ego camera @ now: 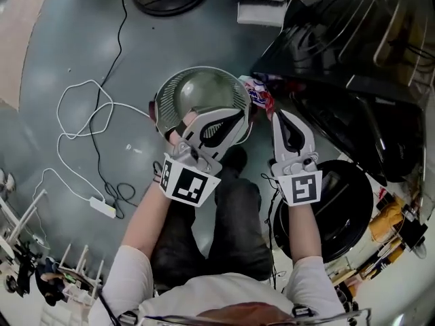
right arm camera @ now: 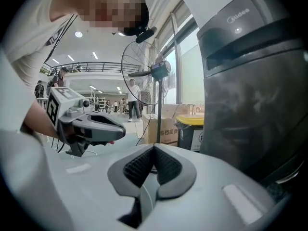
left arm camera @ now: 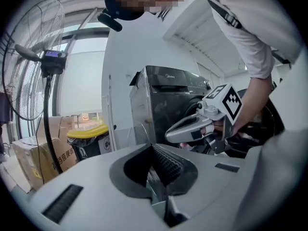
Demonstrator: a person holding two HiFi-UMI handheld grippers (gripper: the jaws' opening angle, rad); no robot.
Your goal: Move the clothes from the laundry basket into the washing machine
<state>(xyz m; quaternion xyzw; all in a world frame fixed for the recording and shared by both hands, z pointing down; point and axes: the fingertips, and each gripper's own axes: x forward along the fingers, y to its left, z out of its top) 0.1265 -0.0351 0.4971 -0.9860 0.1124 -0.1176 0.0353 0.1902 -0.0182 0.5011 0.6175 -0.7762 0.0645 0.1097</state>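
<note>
floor, nine o'clock: a white looped cable (ego camera: pixel 75 94) and its white power strip (ego camera: pixel 103 208) lie on the grey floor, well clear of the action.
basket, twelve o'clock: the round grey mesh laundry basket (ego camera: pixel 202 70) sits dead ahead, and its bare bottom shows through. no clothes inside, as far as the head view shows.
left tongs: the white left gripper (ego camera: pixel 234 122) hangs over the basket's five o'clock rim, jaws clenched pad to pad with nothing in them.
cloth: one red, white and blue printed cloth (ego camera: pixel 259 94) sits at the basket's three o'clock edge, just beside the machine. i cannot tell whether it is draped on the rim or touching the machine.
right tongs: the white right gripper (ego camera: pixel 278 116) is at five o'clock of that cloth, jaws clamped together and empty.
washer, two o'clock: the dark grey front-loading washing machine (ego camera: pixel 353 60) waits, its round black door (ego camera: pixel 340 209) swung open at four o'clock.
progress: this looks close to the finish. that last cloth is yet to be gripped and carried in, and what is already in the drum is out of sight.
</note>
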